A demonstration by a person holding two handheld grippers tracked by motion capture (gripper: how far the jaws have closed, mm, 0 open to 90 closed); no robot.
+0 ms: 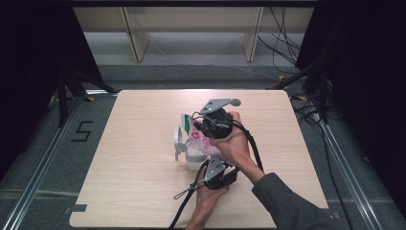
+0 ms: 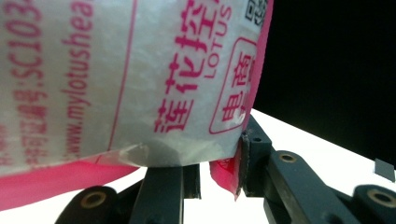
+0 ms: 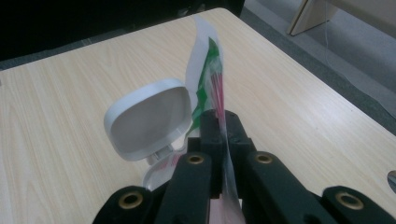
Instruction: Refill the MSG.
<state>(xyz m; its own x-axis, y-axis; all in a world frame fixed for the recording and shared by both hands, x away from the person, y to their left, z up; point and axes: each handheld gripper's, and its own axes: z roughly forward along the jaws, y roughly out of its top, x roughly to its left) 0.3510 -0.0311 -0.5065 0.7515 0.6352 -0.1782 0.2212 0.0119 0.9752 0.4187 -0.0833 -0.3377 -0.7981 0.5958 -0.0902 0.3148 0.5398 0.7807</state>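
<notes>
The right claw is clamped flat on the upper edge of the bag, whose long axis stands upright over the open container near the middle of the desk. The left claw grips the bag's lower pink corner at about 5 o'clock from the container. The hinged lid lies open at 9 o'clock, so the mouth sits directly below the bag.
</notes>
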